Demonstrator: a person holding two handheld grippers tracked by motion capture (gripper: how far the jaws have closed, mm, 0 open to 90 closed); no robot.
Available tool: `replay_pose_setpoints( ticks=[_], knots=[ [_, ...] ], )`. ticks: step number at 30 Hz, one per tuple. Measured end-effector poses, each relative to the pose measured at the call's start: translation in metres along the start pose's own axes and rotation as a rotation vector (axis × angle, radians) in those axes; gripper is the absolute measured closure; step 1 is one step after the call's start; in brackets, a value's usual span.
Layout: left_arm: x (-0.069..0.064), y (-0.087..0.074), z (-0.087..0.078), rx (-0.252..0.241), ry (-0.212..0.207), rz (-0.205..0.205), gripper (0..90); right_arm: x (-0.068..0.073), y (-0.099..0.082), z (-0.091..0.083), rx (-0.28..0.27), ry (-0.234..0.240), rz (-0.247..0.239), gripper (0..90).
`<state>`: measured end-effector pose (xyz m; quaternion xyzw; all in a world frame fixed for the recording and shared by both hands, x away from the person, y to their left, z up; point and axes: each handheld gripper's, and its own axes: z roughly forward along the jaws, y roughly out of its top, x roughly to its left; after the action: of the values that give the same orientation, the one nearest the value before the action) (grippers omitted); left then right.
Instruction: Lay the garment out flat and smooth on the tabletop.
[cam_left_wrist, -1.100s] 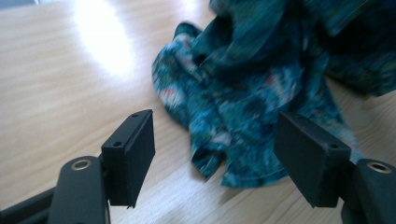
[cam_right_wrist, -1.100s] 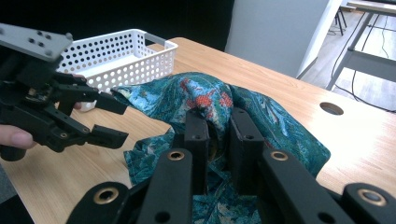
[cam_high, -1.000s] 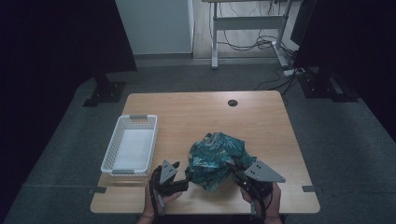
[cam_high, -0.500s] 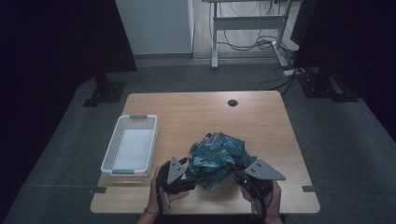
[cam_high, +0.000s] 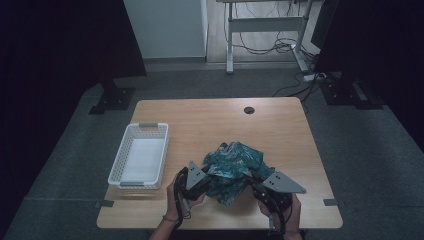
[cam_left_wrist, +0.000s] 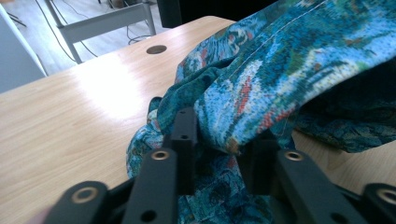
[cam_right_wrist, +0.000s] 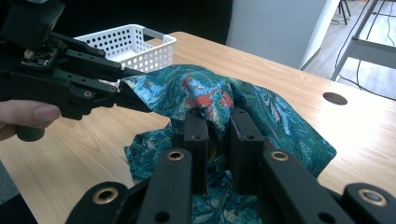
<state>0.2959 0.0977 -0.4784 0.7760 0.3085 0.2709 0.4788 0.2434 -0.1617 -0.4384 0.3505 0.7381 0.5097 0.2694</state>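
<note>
Left gripper (cam_left_wrist: 219, 140) has just been closing on the patterned teal cloth (cam_high: 232, 167) bunched at the table's (cam_high: 210, 120) near edge; right gripper (cam_right_wrist: 219, 128) pinches it too. A thin bite like that could slip out when pulled.

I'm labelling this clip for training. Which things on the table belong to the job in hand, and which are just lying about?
In the job:
- crumpled teal patterned cloth
- left gripper, its fingers just closed onto a cloth edge
- right gripper, shut on a cloth fold

Lying about:
- white perforated plastic basket, untouched, left of the cloth
- light wooden table with a round cable hole
</note>
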Motion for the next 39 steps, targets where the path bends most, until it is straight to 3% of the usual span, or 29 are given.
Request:
replay_pose_setpoints(
  ticks=[7, 14, 20, 26, 31, 35, 39],
  knots=[
    [0.002, 0.0, -0.002, 0.005, -0.021, -0.008, 80.8, 0.002, -0.002, 0.002, 0.004, 0.004, -0.001, 78.5],
    [0.006, 0.007, -0.016, -0.033, -0.033, -0.016, 82.5, 0.004, -0.002, 0.0, -0.004, 0.009, 0.0, 78.5],
    [0.007, 0.037, -0.045, -0.114, -0.038, 0.015, 82.8, 0.009, 0.011, -0.013, -0.052, 0.011, -0.019, 78.5],
    [0.007, 0.071, -0.071, -0.195, -0.043, 0.036, 82.9, 0.015, 0.041, -0.036, -0.14, 0.011, -0.058, 78.6],
    [0.01, 0.091, -0.084, -0.234, -0.047, 0.044, 82.8, 0.011, 0.061, -0.043, -0.193, 0.017, -0.051, 78.6],
    [0.006, 0.089, -0.083, -0.23, -0.074, 0.036, 82.9, 0.008, 0.066, -0.045, -0.209, 0.014, -0.04, 78.6],
    [0.004, 0.074, -0.074, -0.194, -0.091, 0.023, 82.8, 0.006, 0.053, -0.04, -0.171, 0.014, -0.024, 78.6]
  ],
)
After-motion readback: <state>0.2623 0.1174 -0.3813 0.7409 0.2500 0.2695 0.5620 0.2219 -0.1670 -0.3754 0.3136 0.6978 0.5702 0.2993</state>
